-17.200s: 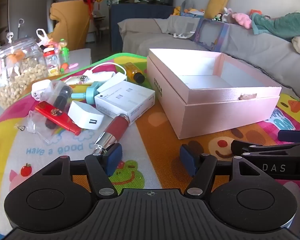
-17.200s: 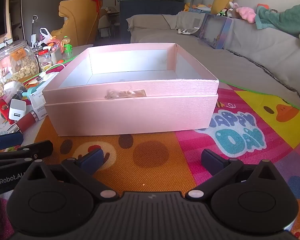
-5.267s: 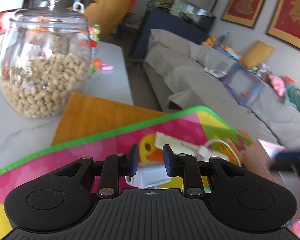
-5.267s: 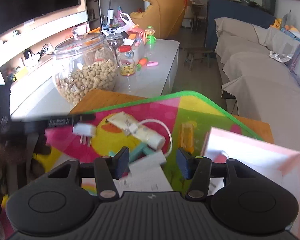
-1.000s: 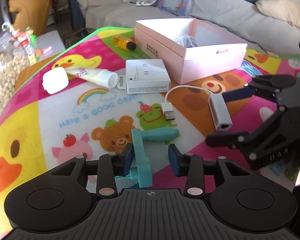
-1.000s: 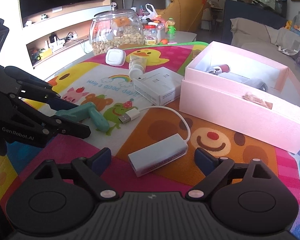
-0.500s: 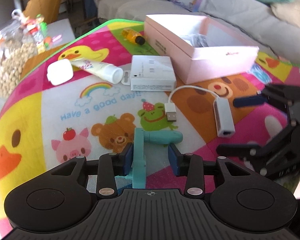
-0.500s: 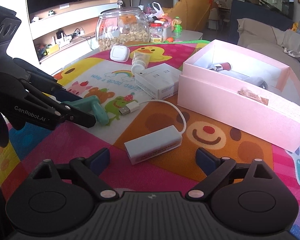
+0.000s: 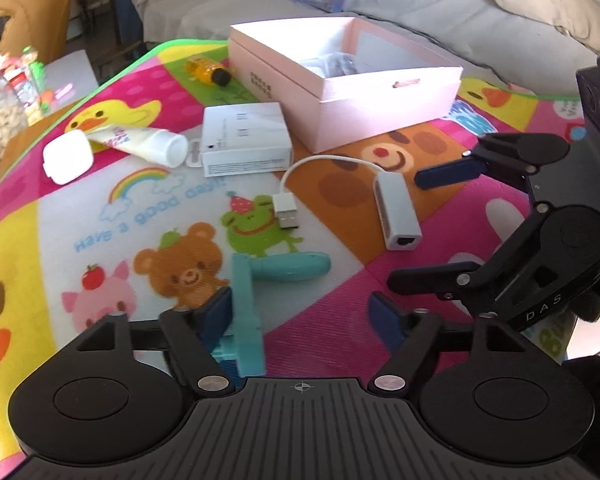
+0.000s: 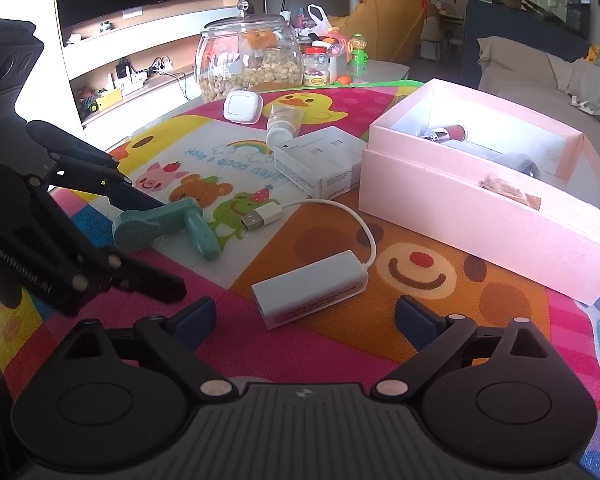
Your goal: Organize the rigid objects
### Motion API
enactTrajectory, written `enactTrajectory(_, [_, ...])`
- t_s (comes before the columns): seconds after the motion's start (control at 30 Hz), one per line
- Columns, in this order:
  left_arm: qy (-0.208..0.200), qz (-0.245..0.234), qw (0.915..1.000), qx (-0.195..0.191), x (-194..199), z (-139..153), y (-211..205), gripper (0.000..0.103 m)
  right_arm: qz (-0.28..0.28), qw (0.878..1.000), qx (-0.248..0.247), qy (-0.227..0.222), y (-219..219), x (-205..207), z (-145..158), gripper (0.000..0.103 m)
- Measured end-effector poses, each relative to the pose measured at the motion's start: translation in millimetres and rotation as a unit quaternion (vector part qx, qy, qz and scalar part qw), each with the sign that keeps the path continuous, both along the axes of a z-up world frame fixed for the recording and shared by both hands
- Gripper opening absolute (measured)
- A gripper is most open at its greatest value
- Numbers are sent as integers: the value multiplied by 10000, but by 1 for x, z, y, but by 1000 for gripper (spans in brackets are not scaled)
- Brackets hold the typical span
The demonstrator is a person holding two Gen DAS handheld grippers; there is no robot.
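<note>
Low over the colourful play mat (image 9: 100,216), the left gripper (image 9: 300,312) was held with its jaws spread wide; they had just been opening, and the teal handheld tool (image 9: 260,276) was left lying between them. The tool's stem lay just beside the left fingertip (image 9: 216,314), though whether the two touched could not be told, while the other fingertip stood well apart from it. The tool's rounded handle was stretched out across the mat toward the right.

Opposite it, the right gripper (image 10: 304,320) was likewise spread wide and gripped nothing; its jaws had just been opening a little further. The white adapter (image 10: 312,288) was seen lying on the mat between and just ahead of its fingertips, untouched by the pads. From the adapter a white cable (image 10: 340,208) was looped round to a USB plug (image 10: 262,216) near the teal tool.

Further back, a white carton (image 10: 320,160) was set just beside the open pink box (image 10: 480,208). Inside the box a red and silver tube (image 10: 448,133) and a dark object were visible. A cream tube (image 10: 286,120) and a small white rounded case (image 10: 242,107) were lying near the far edge of the mat, with a glass jar (image 10: 248,56) standing on the surface beyond.
</note>
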State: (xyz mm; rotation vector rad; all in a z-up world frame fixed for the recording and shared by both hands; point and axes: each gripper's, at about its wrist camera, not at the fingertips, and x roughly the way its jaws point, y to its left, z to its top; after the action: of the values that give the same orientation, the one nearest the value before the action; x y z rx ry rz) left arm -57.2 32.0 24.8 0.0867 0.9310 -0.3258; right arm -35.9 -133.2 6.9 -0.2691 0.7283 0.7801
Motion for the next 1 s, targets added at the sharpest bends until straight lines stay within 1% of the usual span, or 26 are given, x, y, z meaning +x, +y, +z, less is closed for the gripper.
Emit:
enactTrajectory(0.13, [78, 462, 9982, -387, 8, 2, 5, 82, 10, 10000, -3, -4, 1, 0, 0, 98])
enactTrajectory(0.23, [-16, 675, 9964, -507, 13, 1, 6, 81, 12, 10000, -18, -16, 1, -1, 0, 98])
enactTrajectory(0.27, [-69, 717, 9963, -472, 14, 1, 5, 79, 12, 10000, -18, -17, 1, -1, 0, 98])
enactTrajectory(0.3, [-137, 755, 9964, -373, 14, 1, 3, 73, 11, 10000, -17, -15, 1, -1, 0, 98])
enactTrajectory(0.33, [-217, 768, 9966, -212, 14, 0, 0, 65, 12, 10000, -21, -15, 1, -1, 0, 98])
enactTrajectory(0.37, [-294, 759, 9967, -28, 13, 0, -2, 62, 14, 10000, -25, -15, 1, -1, 0, 98])
enactTrajectory(0.4, [-346, 731, 9967, 98, 12, -1, -4, 62, 19, 10000, -24, -8, 1, -1, -1, 99])
enactTrajectory(0.43, [-376, 718, 9966, 125, 11, -1, -5, 62, 31, 10000, -26, 5, 1, -1, -1, 100])
enactTrajectory(0.57, [-446, 840, 9954, 89, 9, -3, -4, 62, 84, 9999, -137, 30, 5, -2, -1, 103])
enactTrajectory(0.63, [-507, 828, 9952, 151, 7, -4, -6, 62, 92, 9999, -138, 25, 5, -1, -1, 103])
enactTrajectory(0.7, [-528, 801, 9953, 123, 6, -4, -5, 61, 99, 9999, -84, 38, 4, -1, 0, 102])
enactTrajectory(0.73, [-552, 785, 9953, 104, 4, -4, -4, 61, 40, 10000, -26, 28, 3, -1, 1, 101])
enactTrajectory(0.8, [-597, 803, 9950, 18, 0, -5, -1, 61, -133, 9999, 90, 18, 0, 3, 2, 92])
enactTrajectory(0.87, [-638, 803, 9947, -24, -4, -4, 1, 61, -277, 9995, 165, 18, 2, 9, 2, 89])
enactTrajectory(0.93, [-666, 813, 9944, -64, -6, -4, 2, 61, -315, 9994, 118, -49, 8, 13, 2, 86])
enactTrajectory(1.0, [-714, 825, 9940, -89, -8, -5, 3, 61, -266, 9995, 126, -118, 13, 15, 2, 77])
